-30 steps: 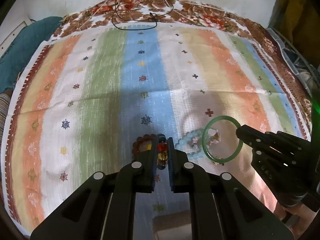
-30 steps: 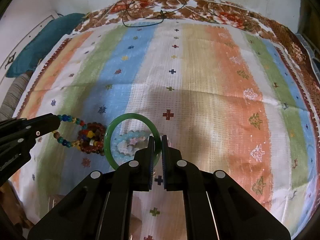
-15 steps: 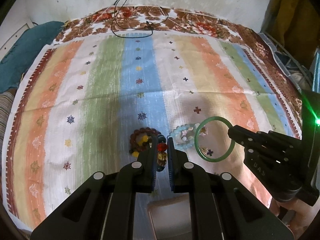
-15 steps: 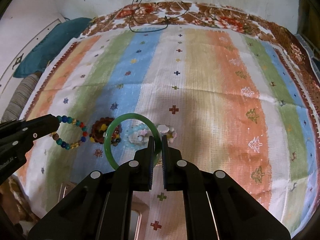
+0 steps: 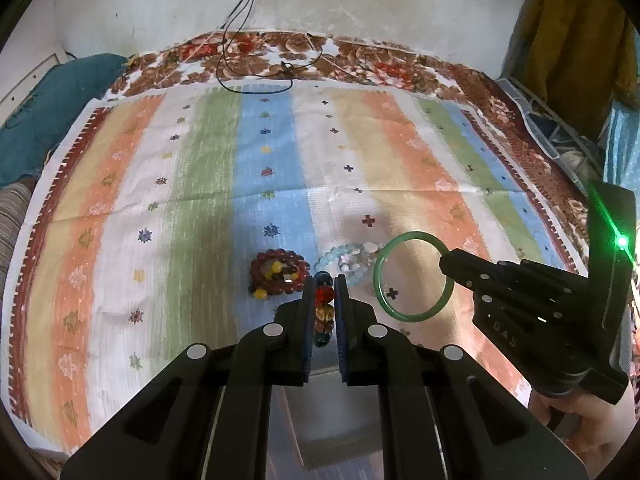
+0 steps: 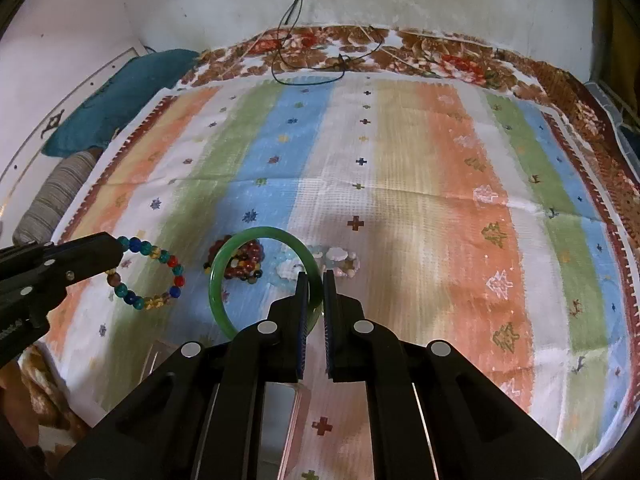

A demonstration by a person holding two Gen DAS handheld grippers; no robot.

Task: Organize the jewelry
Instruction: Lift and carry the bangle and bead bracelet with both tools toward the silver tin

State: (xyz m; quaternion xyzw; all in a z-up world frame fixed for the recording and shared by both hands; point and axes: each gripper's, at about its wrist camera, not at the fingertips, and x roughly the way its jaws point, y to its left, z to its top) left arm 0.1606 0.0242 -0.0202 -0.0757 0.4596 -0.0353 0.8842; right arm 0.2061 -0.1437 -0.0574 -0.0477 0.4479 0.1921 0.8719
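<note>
Left tool [image 5: 324,300] clamps the multicoloured bead bracelet [image 6: 148,276]; right tool [image 6: 316,296] clamps the green bangle [image 6: 240,276] by its rim. Both hang above the striped cloth [image 6: 440,200], just nearer than the dark-red bead cluster [image 5: 278,272], probably for transfer to storage.

**Colours on the striped cloth**

The cloth [image 6: 400,184] has orange, green, blue and white stripes with small crosses and a brown flowered border. The bangle [image 6: 224,300] is green. The bead bracelet [image 6: 160,258] mixes blue, red, teal and yellow. The bead cluster [image 5: 280,270] is dark red.
</note>
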